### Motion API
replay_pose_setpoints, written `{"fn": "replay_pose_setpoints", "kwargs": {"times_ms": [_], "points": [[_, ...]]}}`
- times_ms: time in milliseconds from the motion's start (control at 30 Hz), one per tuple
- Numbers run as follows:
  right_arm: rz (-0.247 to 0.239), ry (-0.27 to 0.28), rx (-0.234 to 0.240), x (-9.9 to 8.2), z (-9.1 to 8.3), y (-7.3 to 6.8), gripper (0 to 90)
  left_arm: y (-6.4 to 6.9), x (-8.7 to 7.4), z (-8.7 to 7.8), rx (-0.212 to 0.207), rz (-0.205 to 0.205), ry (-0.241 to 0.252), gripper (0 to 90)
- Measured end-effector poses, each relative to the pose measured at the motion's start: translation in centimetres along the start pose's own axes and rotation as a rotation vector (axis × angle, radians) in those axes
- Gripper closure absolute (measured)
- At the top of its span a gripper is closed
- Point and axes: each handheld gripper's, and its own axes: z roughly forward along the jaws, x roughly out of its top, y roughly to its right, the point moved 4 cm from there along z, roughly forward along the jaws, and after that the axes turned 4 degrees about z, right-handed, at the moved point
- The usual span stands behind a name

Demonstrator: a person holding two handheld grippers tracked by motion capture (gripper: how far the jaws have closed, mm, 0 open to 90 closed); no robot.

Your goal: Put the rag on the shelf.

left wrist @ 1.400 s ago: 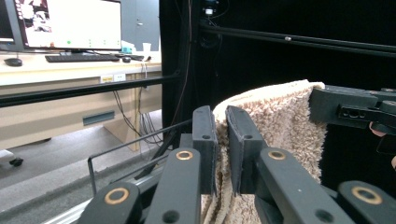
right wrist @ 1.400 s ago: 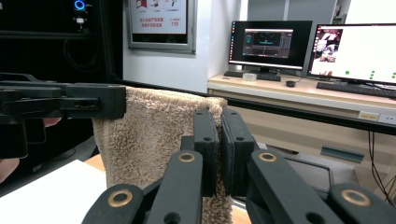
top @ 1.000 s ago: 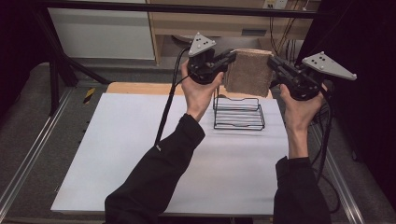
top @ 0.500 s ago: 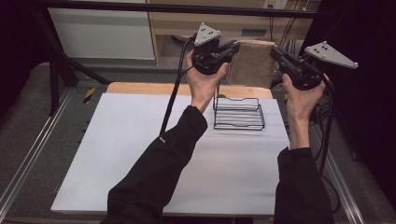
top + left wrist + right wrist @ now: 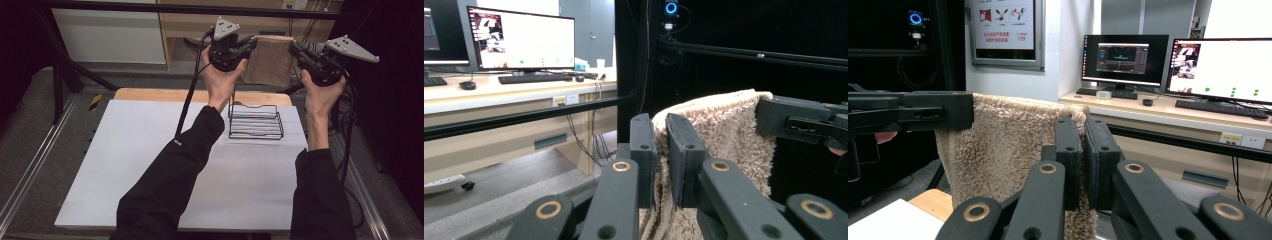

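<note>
Beige, shaggy terry cloth towel (image 5: 270, 61) hangs in the air beyond the far edge of the bench (image 5: 150, 165), stretched between the two grippers and well above the bench top. The left gripper (image 5: 248, 46) has its black jaws clenched on the towel's upper left corner; in the left gripper view the pile is pinched between the two pads (image 5: 684, 150), with the cloth (image 5: 724, 135) draping down and away toward the other gripper's black body at the right. The right gripper (image 5: 296, 51) grasps the opposite upper corner, and in the right gripper view its jaws are shut tight on the fluffy edge (image 5: 1008, 140), while the left gripper's body clamps the far corner.

On the white bench top, near its far right corner, sits a black wire rack (image 5: 255, 121), below the raised towel and apart from it. A bare wooden strip (image 5: 150, 94) runs along the far edge of the bench.

Writing is scarce: a small white mark on the person's black left sleeve (image 5: 177, 142) is too small to read, and the red-and-white poster (image 5: 1002, 21) on the wall carries diagrams and lines of text too blurred to make out. The monitors (image 5: 1219, 70) on the desk behind show windows whose text cannot be read.
</note>
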Motion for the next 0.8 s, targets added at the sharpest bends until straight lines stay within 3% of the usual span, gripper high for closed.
{"fn": "replay_pose_setpoints", "kwargs": {"times_ms": [233, 800], "points": [[0.001, -0.008, -0.004, -0.3, 1.1, 0.5, 86.2, -0.7, -0.6, 0.8, 0.008, -0.025, 0.004, 81.8], [0.011, -0.039, 0.015, -1.7, 3.2, 1.6, 86.2, -1.8, -1.9, 1.9, 0.027, 0.0, -0.025, 81.8]]}}
